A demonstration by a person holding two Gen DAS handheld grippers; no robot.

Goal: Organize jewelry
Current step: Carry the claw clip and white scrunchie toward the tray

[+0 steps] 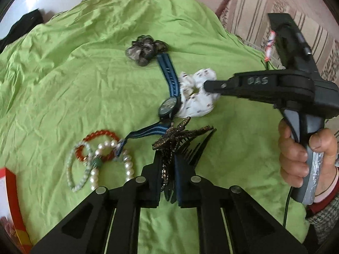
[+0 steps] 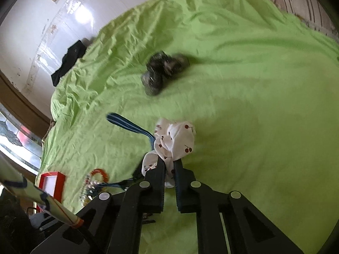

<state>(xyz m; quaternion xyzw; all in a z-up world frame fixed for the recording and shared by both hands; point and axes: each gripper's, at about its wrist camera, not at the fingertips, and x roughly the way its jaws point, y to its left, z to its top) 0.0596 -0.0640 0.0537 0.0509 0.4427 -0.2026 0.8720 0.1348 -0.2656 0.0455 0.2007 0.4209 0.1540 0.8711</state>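
Note:
My left gripper (image 1: 167,158) is shut on a dark beaded hair comb (image 1: 180,137) and holds it over the green cloth (image 1: 84,74). My right gripper (image 2: 169,163) is shut on a white cherry-print scrunchie (image 2: 175,139); the scrunchie also shows in the left wrist view (image 1: 197,101), with the right gripper (image 1: 208,84) on it. A blue-strapped watch (image 1: 169,105) lies beside the scrunchie. Pearl, jade and orange bead bracelets (image 1: 99,158) lie in a pile at the left. A dark grey scrunchie (image 1: 144,49) lies farther back.
A red-edged box (image 2: 53,182) stands at the cloth's left edge, also in the left wrist view (image 1: 12,192). A black cloth item (image 2: 67,61) lies on the floor at the far left. A striped sofa (image 1: 264,17) borders the right.

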